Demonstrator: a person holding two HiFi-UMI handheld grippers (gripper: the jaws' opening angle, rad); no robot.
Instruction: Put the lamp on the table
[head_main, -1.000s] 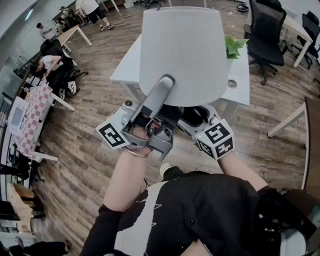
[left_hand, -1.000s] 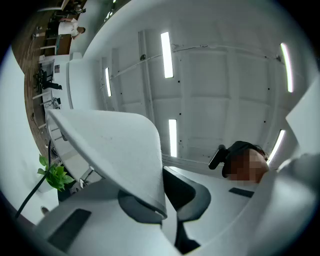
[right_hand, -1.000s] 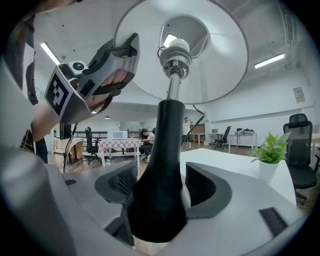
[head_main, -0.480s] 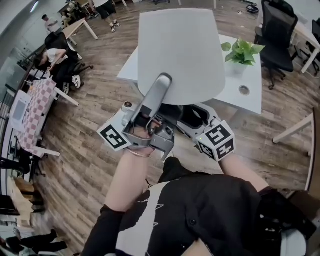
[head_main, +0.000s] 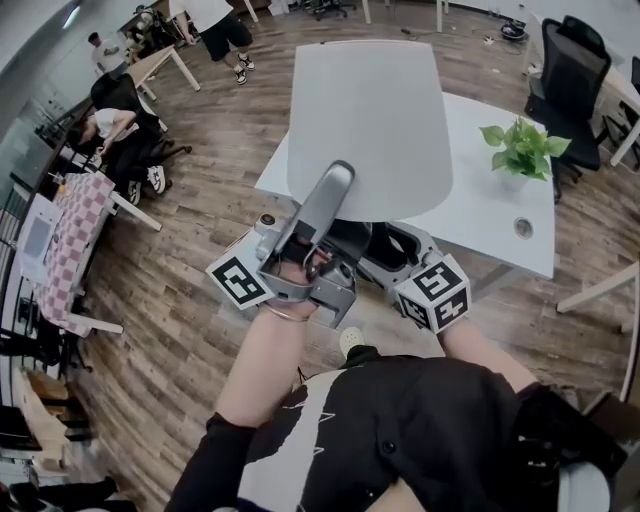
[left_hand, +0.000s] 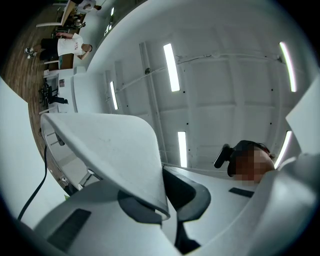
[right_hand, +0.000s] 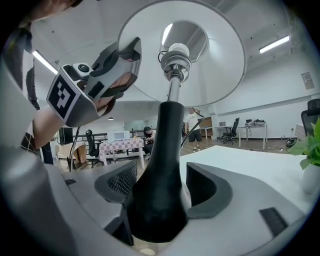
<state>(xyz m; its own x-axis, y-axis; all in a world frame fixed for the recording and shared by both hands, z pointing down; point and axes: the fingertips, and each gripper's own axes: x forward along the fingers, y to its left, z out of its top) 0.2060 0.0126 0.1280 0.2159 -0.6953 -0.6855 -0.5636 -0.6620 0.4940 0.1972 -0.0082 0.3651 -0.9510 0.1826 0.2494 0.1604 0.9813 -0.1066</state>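
**Lamp aloft, not yet on the surface**

Lamp (head_main: 370, 130) is carried between both tools, with nothing of it resting on anything.

- **Left tool:** The left tool (left_hand: 167, 200) has its jaws pinched together on the thin rim of the white shade (left_hand: 110, 145), which rises up and ahead of it.
- **Right tool:** The right tool (right_hand: 160, 192) is clamped low on the dark stem (right_hand: 167, 150). The metal rod and bulb socket stand straight above its jaws.
- **Where they are:** The two tools sit close together beneath the shade, with the wooden floor (head_main: 180, 260) showing below and behind them.
- **Surface:** The white surface (head_main: 490, 205) lies ahead of the tools, its near edge close by. A potted plant (head_main: 522, 150) stands towards its far right.

The pick-up looks done. What remains, as I judge it, is to bring the lamp over the surface, lower its foot onto a bare patch and release both tools.
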